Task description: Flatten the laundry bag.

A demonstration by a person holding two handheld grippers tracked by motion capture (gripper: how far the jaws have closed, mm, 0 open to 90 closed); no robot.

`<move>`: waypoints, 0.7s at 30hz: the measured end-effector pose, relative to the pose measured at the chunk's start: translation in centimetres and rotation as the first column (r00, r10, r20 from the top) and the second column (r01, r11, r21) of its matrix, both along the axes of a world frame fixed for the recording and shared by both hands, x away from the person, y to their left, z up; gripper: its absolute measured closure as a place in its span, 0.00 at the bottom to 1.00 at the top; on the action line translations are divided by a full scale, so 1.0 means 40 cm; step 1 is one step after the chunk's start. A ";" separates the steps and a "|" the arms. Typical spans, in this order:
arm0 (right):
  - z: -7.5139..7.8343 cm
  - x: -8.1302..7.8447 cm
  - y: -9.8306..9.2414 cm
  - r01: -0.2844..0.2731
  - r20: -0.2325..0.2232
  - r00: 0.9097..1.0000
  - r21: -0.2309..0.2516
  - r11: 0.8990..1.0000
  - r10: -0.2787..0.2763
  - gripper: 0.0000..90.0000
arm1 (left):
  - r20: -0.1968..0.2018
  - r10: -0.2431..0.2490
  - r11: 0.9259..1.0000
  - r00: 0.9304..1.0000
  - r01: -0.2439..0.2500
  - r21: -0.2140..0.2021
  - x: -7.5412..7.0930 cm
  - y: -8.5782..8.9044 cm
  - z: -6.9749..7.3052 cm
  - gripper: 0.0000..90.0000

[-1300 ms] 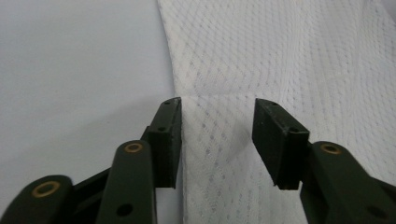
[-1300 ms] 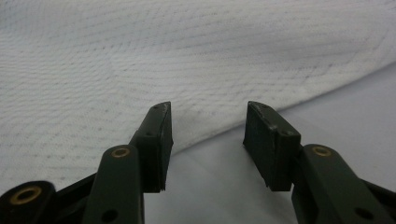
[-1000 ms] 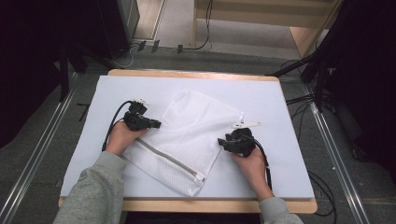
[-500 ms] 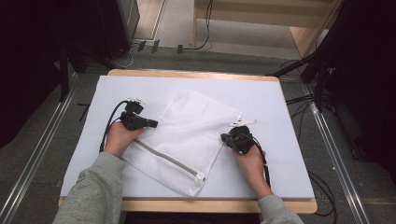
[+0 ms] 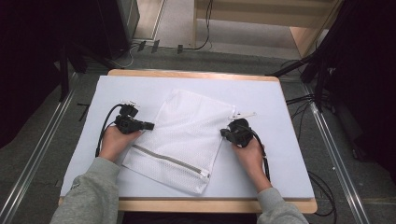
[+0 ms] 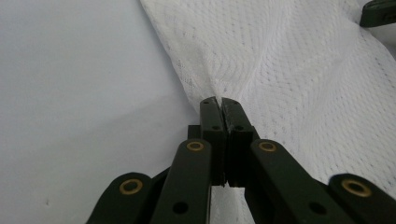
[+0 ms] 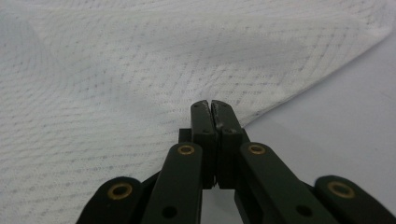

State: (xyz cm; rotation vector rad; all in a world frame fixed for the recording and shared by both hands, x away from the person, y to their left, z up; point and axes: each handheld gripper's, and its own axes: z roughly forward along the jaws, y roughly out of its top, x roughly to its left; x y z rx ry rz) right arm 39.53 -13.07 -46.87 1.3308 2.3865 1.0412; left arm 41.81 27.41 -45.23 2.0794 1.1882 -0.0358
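since a second ago the right gripper has closed on the white mesh bag's edge; left gripper pinches the opposite edge. no readable writing.

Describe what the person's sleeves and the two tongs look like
Grey sweatshirt sleeves with ribbed cuffs cover both forearms. The left tongs and right tongs are black, each trailing a black cable. Close up, the left tongs' fingers are flat black bars on linkages with brass-coloured rivets.
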 end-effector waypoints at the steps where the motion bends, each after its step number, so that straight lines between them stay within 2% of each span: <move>1: 0.000 0.005 0.000 0.000 0.000 1.000 0.005 1.000 0.000 1.00 | -0.002 0.000 1.000 1.000 0.000 0.000 -0.004 0.002 0.001 1.00; 8: 0.006 0.041 0.000 0.001 -0.014 1.000 0.009 1.000 -0.001 1.00 | 0.005 0.013 1.000 1.000 -0.013 -0.021 -0.037 0.004 0.003 1.00; 15: 0.010 0.082 0.005 -0.009 -0.022 1.000 0.013 1.000 0.009 1.00 | 0.005 0.025 1.000 1.000 -0.025 -0.013 -0.063 0.003 0.000 1.00; 20: 0.012 0.110 0.011 -0.014 -0.024 1.000 0.011 1.000 0.014 1.00 | -0.005 0.063 0.998 0.998 -0.064 -0.027 -0.078 -0.001 -0.001 1.00; 21: 0.011 0.123 0.014 -0.020 -0.032 0.999 0.011 1.000 0.020 1.00 | 0.000 0.059 0.998 0.998 -0.059 -0.016 -0.083 -0.002 -0.001 1.00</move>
